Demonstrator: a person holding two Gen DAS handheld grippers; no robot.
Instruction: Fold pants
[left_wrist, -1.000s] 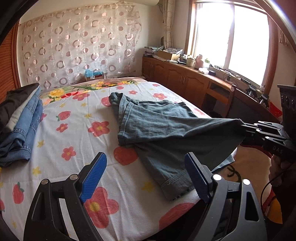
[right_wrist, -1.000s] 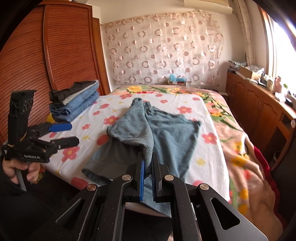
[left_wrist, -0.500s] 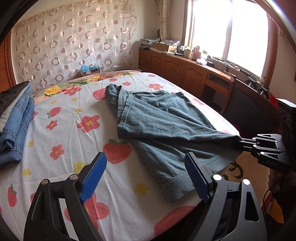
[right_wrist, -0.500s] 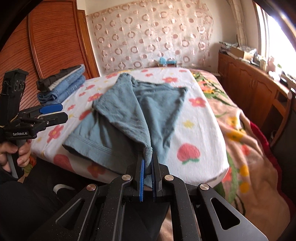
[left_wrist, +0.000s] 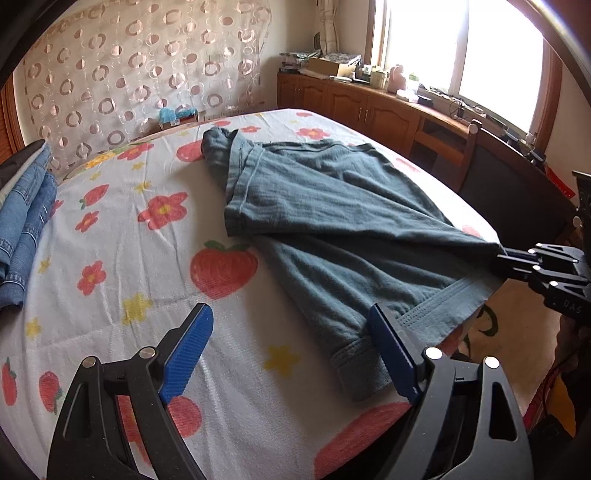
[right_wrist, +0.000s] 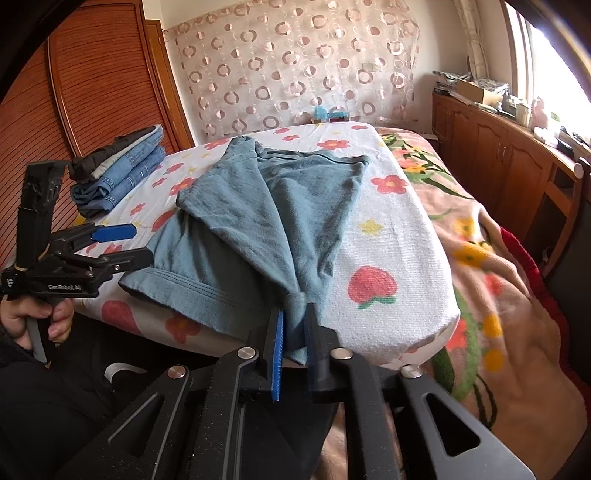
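Grey-green pants (right_wrist: 258, 229) lie half-folded on the flowered bed sheet (right_wrist: 388, 236), waistband at the near edge. Right gripper (right_wrist: 295, 332): jaws have just been opening, now a narrow gap, pants corner still between the pads but hanging loose. Left gripper (left_wrist: 291, 350): jaws wide, empty, hovering over the waistband end. Folded jeans stack (right_wrist: 118, 173) sits far left on the bed

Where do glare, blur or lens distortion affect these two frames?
Left wrist view: the window is blown out white, and the fisheye bows the bed into a dome. Right wrist view: glare only at the top right; the floral blanket looks smeared, while the teal pants stay sharp.
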